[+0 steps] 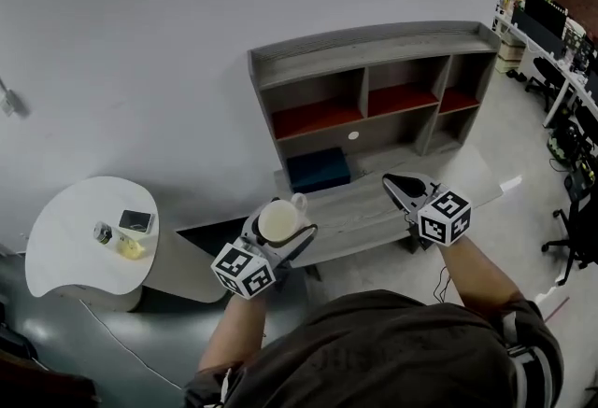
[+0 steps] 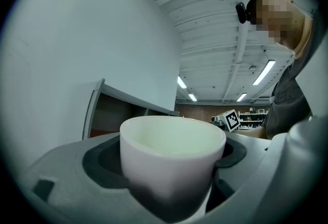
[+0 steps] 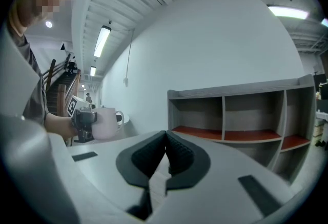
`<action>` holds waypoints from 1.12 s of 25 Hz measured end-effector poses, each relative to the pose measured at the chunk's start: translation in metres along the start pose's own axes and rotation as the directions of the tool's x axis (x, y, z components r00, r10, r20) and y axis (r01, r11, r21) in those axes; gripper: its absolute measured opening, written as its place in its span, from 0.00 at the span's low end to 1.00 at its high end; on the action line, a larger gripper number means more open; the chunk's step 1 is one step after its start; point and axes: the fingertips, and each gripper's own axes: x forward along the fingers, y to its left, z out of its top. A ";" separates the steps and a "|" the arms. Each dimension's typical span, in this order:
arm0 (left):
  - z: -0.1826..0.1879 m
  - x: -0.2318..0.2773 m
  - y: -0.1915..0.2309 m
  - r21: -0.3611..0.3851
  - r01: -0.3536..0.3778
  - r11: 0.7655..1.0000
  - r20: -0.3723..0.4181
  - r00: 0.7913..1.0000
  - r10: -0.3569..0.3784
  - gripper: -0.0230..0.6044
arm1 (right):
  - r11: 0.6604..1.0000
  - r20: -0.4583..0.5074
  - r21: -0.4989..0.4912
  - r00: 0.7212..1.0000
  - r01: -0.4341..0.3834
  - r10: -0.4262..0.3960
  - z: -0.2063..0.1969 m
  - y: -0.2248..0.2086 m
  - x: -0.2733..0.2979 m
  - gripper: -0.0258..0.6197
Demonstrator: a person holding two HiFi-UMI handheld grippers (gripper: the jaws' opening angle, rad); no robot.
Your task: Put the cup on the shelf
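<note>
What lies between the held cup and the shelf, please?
In the head view, a dark blue box and grey tabletop lie between cup and shelf.

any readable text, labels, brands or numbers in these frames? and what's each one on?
No text is readable in any view.
Markers on the left gripper and right gripper: square patterns only, no letters or digits.
The cup: plain white, no print seen.
The box on the side table: too small to read.
The white dot on the shelf: too small to tell.
</note>
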 end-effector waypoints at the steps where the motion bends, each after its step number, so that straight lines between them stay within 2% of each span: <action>1: 0.001 0.003 0.009 0.001 0.006 1.000 -0.003 1.000 -0.006 0.75 | 1.000 -0.003 0.003 1.000 0.001 -0.001 0.000 -0.003 0.010 0.03; 7: 0.008 0.026 0.053 -0.002 0.017 1.000 -0.016 1.000 -0.017 0.75 | 1.000 -0.024 0.021 1.000 0.003 -0.002 -0.005 -0.027 0.050 0.03; 15: 0.007 0.081 0.079 0.000 -0.015 1.000 -0.028 1.000 0.015 0.75 | 0.998 -0.019 0.046 0.999 -0.030 0.030 -0.010 -0.081 0.067 0.03; 21: 0.007 0.142 0.088 0.018 -0.116 0.993 -0.011 0.993 0.116 0.75 | 0.990 -0.013 0.032 0.990 -0.137 0.138 -0.007 -0.140 0.072 0.03; 28: 0.013 0.200 0.107 0.026 -0.245 0.969 0.024 0.969 0.244 0.75 | 0.974 -0.034 0.016 0.973 -0.227 0.227 -0.012 -0.205 0.069 0.03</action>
